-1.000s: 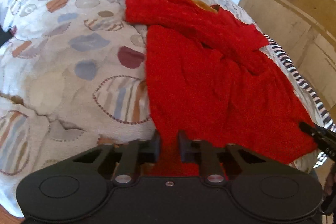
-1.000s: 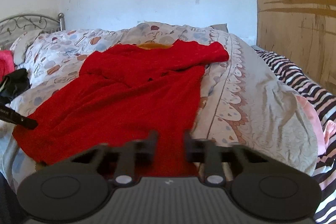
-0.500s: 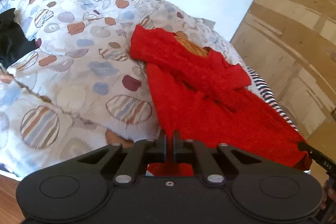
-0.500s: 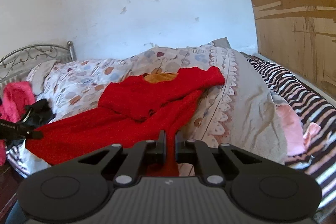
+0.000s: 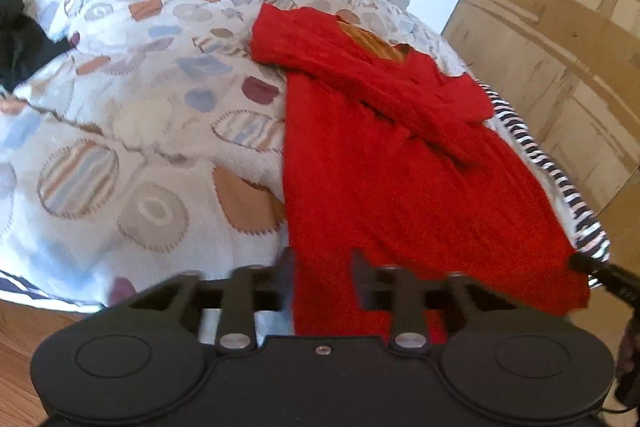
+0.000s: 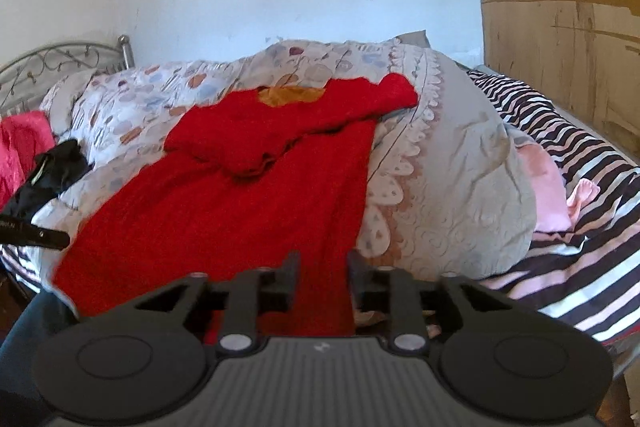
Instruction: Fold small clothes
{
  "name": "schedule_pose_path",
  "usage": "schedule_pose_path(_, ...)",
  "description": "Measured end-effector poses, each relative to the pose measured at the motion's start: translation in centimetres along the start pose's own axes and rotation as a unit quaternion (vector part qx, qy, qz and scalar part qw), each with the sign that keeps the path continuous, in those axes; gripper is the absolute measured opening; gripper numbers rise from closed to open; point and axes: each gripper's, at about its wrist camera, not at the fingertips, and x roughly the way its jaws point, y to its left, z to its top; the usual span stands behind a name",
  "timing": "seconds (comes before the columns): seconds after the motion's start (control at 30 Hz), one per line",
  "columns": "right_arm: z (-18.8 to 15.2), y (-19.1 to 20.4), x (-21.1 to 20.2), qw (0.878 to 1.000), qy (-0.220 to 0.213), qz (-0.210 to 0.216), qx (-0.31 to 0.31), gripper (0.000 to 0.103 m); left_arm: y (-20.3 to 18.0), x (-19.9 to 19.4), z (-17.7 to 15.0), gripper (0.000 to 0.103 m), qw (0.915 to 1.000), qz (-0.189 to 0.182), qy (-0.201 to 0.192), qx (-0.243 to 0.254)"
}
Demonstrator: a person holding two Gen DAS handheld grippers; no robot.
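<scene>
A red knit garment (image 5: pixel 400 163) lies spread on the bed, its sleeves folded across the chest, with an orange lining at the neck. It also shows in the right wrist view (image 6: pixel 240 195). My left gripper (image 5: pixel 322 267) is open, with its jaws on either side of the garment's near left hem corner. My right gripper (image 6: pixel 320 273) is open, with its jaws on either side of the near right hem corner. Each gripper's tip shows at the edge of the other's view.
The garment rests on a quilt with round patches (image 5: pixel 140 107). A striped blanket (image 6: pixel 580 227) and a pink cloth (image 6: pixel 548 187) lie to the right. A black item (image 6: pixel 52 175) and a pink cloth (image 6: pixel 20 143) lie left. A wooden panel (image 6: pixel 560 27) stands at right.
Both grippers were open a second ago, shut on the hem half a second ago and lifted it, and now stand open again with the hem lying between the jaws.
</scene>
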Motion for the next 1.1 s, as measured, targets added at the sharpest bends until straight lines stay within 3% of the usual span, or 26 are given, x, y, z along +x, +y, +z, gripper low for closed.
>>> schedule_pose_path(0.07,0.9,-0.4,0.7,1.000,-0.009,-0.002,0.000,0.058,0.1,0.3,0.9,0.057,0.9999,0.012,-0.009,0.005)
schedule_pose_path(0.13,2.2,-0.8,2.1,1.000,-0.019,-0.005,-0.009,0.065,0.4,0.7,2.1,0.067,0.9997,0.014,-0.019,0.008)
schedule_pose_path(0.2,3.7,-1.1,4.2,1.000,-0.023,-0.009,-0.013,0.068,0.4,1.9,3.7,0.070,0.9991,0.022,-0.031,0.017)
schedule_pose_path(0.37,7.9,-1.6,11.6,1.000,-0.015,-0.003,-0.014,0.068,0.3,7.7,8.5,0.070,0.9975,0.043,-0.042,0.037)
schedule_pose_path(0.53,9.9,-1.7,17.2,1.000,0.011,-0.009,-0.020,0.067,1.3,13.3,11.6,0.059,0.9992,0.035,-0.008,0.019)
schedule_pose_path(0.6,10.0,-1.6,18.5,0.999,0.022,-0.007,-0.024,0.064,1.9,14.5,12.3,0.049,0.9997,0.022,0.003,-0.002)
schedule_pose_path(0.63,9.9,-1.5,19.0,0.999,0.029,-0.008,-0.029,0.054,2.1,14.9,12.4,0.029,0.9998,0.015,0.005,-0.008)
schedule_pose_path(0.67,9.8,-1.4,19.4,0.999,0.033,-0.011,-0.034,0.026,2.1,15.1,12.5,0.012,1.0000,0.005,0.006,-0.006)
schedule_pose_path(0.7,9.7,-1.3,19.5,0.998,0.033,-0.021,-0.040,0.013,1.9,15.2,12.5,0.009,1.0000,-0.001,0.004,0.001)
schedule_pose_path(0.73,9.7,-1.3,19.3,0.998,0.027,-0.036,-0.041,0.008,1.7,14.9,12.4,0.008,0.9999,0.009,-0.009,0.006)
schedule_pose_path(0.83,9.6,-2.2,18.3,0.998,0.009,-0.046,-0.032,0.006,0.9,13.8,11.9,0.006,0.9977,0.048,-0.042,0.026)
schedule_pose_path(0.9,9.2,-2.7,17.7,0.998,0.004,-0.061,-0.033,0.006,1.6,12.9,11.6,0.006,0.9968,0.057,-0.056,0.003)
schedule_pose_path(1.1,8.5,-4.0,18.0,0.997,0.004,-0.071,0.005,0.005,3.4,13.8,11.1,0.006,0.9964,0.059,-0.043,-0.044)
